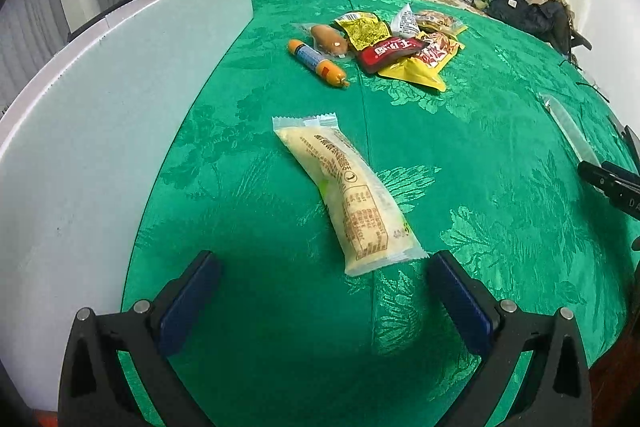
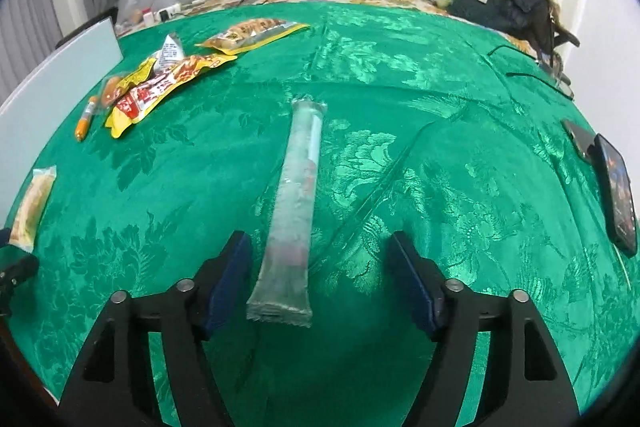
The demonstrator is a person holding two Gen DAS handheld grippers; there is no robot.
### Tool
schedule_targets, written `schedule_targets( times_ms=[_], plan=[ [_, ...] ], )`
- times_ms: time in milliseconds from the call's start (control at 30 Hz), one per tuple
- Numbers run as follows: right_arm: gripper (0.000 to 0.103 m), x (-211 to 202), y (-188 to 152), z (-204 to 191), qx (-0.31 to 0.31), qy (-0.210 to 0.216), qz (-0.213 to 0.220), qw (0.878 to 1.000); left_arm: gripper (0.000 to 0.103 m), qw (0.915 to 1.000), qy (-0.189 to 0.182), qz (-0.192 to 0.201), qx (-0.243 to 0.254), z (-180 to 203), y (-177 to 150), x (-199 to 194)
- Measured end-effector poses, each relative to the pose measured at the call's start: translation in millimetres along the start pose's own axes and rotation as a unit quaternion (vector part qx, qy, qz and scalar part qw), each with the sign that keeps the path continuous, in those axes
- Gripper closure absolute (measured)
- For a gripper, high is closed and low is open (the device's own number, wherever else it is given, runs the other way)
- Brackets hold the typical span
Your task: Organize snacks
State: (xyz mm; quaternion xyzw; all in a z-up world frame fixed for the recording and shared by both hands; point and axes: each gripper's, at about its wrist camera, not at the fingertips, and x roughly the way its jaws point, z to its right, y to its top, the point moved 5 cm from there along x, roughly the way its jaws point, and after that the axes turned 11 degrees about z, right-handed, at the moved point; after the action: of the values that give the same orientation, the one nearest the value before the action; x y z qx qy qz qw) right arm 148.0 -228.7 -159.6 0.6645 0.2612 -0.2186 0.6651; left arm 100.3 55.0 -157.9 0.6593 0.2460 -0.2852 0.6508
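Left wrist: left claw jaws apart, empty; pale yellow packet just ahead, white board close left, open worktop right. Right wrist: right claw spread, long clear packet between jaws, untouched; phone far right, by the edge.

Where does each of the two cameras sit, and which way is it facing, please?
Left wrist: on the left gripper, angled down at the pale yellow packet on the green cloth; its open fingers show.
Right wrist: on the right gripper, angled down at the long clear packet; open fingers straddle it.
Shared: the snack pile, the yellow packet.
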Motion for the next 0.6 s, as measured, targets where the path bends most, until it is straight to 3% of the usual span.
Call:
schedule_targets(
  times_ms=[267,367,467,500,533,567,600],
  plan=[
    [0.024,6.8,1.0,1.4,-0.001,-0.001,0.000,1.000,0.000,0.9998,-0.010,-0.017,-0.004,0.6,3.8,1.7],
    [0.024,6.5,1.1,1.5,-0.002,-0.002,0.000,1.000,0.000,0.9969,-0.057,-0.015,-0.052,-3.3,9.4,-3.4],
    [0.024,6.3,1.1,2.1,-0.002,-0.002,0.000,1.000,0.001,0.9957,-0.058,-0.006,-0.071,-6.5,18.4,-0.1],
    [0.024,6.3,1.1,2.0,-0.002,-0.003,0.001,1.000,0.005,0.9967,-0.046,-0.009,-0.066,-6.0,22.4,5.3],
    [0.024,6.2,1.2,1.9,-0.002,-0.003,0.001,1.000,0.020,0.9974,-0.035,-0.016,-0.061,-5.2,25.3,10.4],
    [0.024,6.4,1.1,2.1,-0.002,-0.002,0.000,1.000,0.023,0.9982,-0.020,-0.021,-0.052,-4.0,27.8,15.4],
    [0.024,6.3,1.1,2.2,-0.001,-0.002,0.000,1.000,0.038,0.9992,-0.002,-0.023,-0.031,-0.3,30.8,19.1]
  ],
)
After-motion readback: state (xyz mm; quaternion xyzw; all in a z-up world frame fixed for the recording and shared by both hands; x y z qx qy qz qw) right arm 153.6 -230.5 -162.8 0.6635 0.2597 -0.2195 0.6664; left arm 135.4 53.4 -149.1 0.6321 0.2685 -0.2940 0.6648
